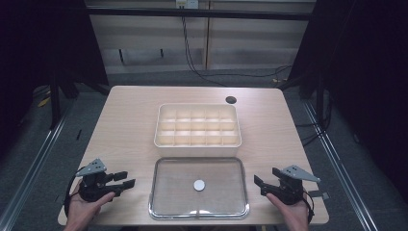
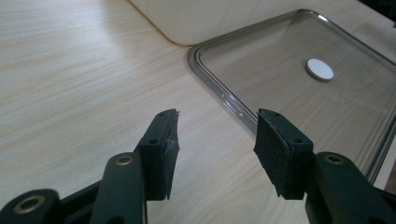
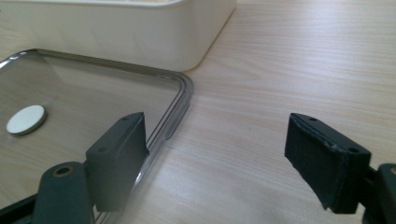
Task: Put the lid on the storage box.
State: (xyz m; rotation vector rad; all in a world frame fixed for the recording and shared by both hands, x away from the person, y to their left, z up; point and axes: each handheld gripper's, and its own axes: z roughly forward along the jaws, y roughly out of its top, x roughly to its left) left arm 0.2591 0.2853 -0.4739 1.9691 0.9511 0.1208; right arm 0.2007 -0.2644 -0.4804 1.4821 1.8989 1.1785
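Clear lid (image 1: 199, 187): bottom centre, flat on table
Left gripper (image 1: 126, 180): jaws apart, empty
Right gripper (image 1: 258, 183): jaws apart, empty

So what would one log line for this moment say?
left gripper: open, empty | right gripper: open, empty | clear lid: flat on table, between grippers, untouched | divided box: behind lid, uncovered

Both my hands low, one at each side, both grippers free.

My left gripper (image 1: 126, 182) sits in my left hand (image 1: 86, 204), jaws apart with nothing between them. My right gripper (image 1: 259, 183), in my right hand (image 1: 293, 211), has jaws spread wider, also holding nothing.
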